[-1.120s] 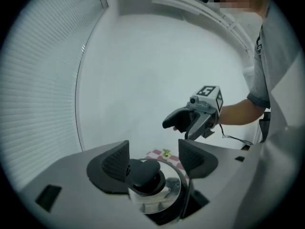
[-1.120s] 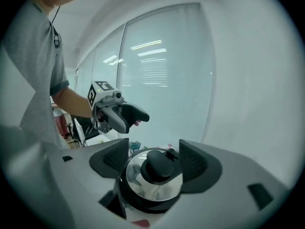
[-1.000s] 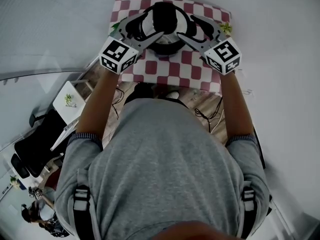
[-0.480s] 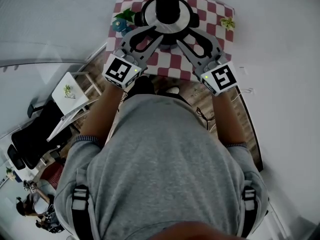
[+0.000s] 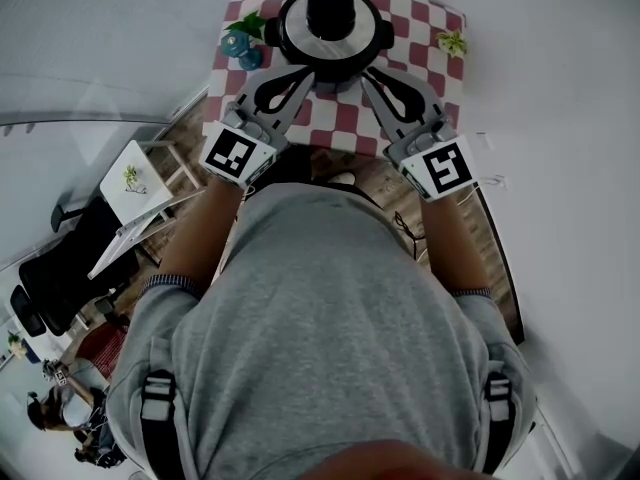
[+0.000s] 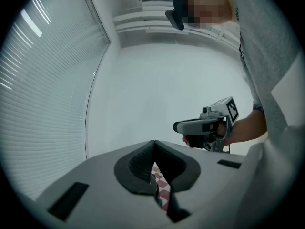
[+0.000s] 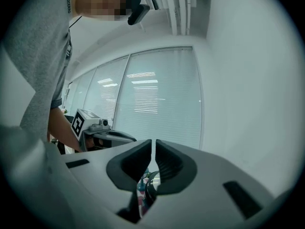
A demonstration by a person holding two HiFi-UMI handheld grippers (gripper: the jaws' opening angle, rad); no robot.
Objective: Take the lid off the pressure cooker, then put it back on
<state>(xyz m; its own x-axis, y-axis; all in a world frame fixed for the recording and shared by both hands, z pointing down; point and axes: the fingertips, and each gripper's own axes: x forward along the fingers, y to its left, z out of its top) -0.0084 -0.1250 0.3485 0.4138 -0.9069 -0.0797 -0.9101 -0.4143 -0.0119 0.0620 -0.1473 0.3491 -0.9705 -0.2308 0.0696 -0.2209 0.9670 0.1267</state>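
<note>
Sitting on the table: round pressure cooker, at the far side, where both hands can reach it
Lid: on the cooker, shiny ring, black knob
Left gripper: has just been closing, now pinched together, nothing inside
Right gripper: has just been closing, almost together, nothing inside

I hold both grippers out ahead of me, roughly level and angled inward so that their tips draw near each other. The left gripper has just been closing, and its jaws now meet with nothing between them. The right gripper has just been closing too; its jaws stand all but together, a thin slit left, and nothing in it. The left marker cube and the right marker cube sit at the near ends. My left forearm and right forearm are bare, elbows spread outward.
</note>
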